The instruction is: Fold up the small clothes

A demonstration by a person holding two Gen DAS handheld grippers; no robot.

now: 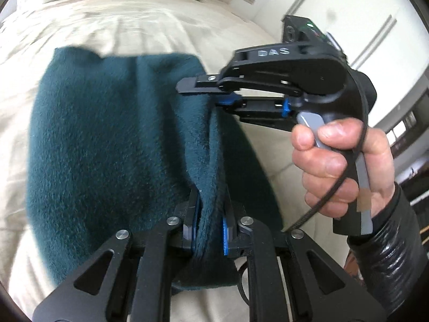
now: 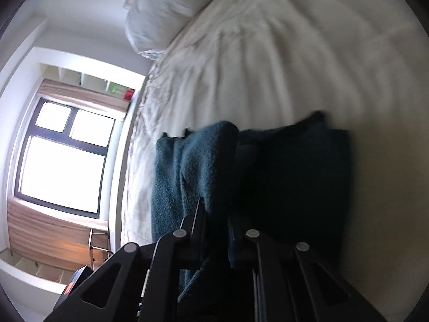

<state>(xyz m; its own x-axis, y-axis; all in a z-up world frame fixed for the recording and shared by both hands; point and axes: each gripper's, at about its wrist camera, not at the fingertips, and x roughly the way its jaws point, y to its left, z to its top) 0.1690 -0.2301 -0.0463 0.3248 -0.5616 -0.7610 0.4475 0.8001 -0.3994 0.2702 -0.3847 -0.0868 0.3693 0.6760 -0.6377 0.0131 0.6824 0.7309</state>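
A dark teal fleece cloth (image 1: 112, 145) is draped over the cream bed, with one edge lifted into a ridge. At the bottom of the left wrist view, my left gripper (image 1: 210, 209) is shut on that lifted fold, pile bulging between its blue pads. My right gripper (image 1: 206, 95) comes in from the right, held by a hand (image 1: 335, 161), and pinches the same edge farther along. In the right wrist view the cloth (image 2: 193, 166) rises between the right gripper's (image 2: 214, 214) closed fingers. The rest of the cloth (image 2: 295, 174) lies flat in shadow beyond.
The rumpled cream bedcover (image 1: 134, 26) spreads all around the cloth. White pillows (image 2: 161, 13) lie at the head of the bed. A bright window (image 2: 64, 161) is beyond the bed's edge, and white wardrobe doors (image 1: 335, 13) stand behind the right gripper.
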